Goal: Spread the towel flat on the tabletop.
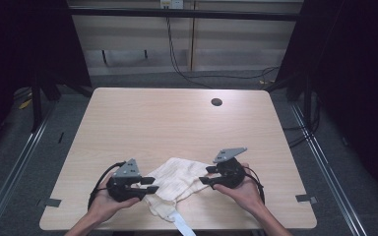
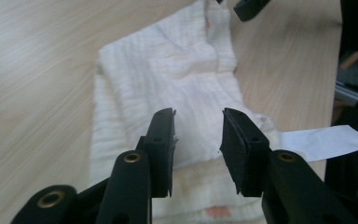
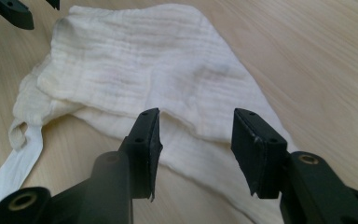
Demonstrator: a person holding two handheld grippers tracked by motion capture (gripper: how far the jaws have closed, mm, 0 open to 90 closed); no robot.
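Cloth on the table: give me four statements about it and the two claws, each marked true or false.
1. The cream cloth lies crumpled near the table's front edge. True.
2. The left claw is clamped on the cloth. False: its jaws stand open, nothing between them.
3. A white strip trails from the cloth past the table edge. True.
4. The right claw is shut. False: its jaws are open, aimed at the cloth.
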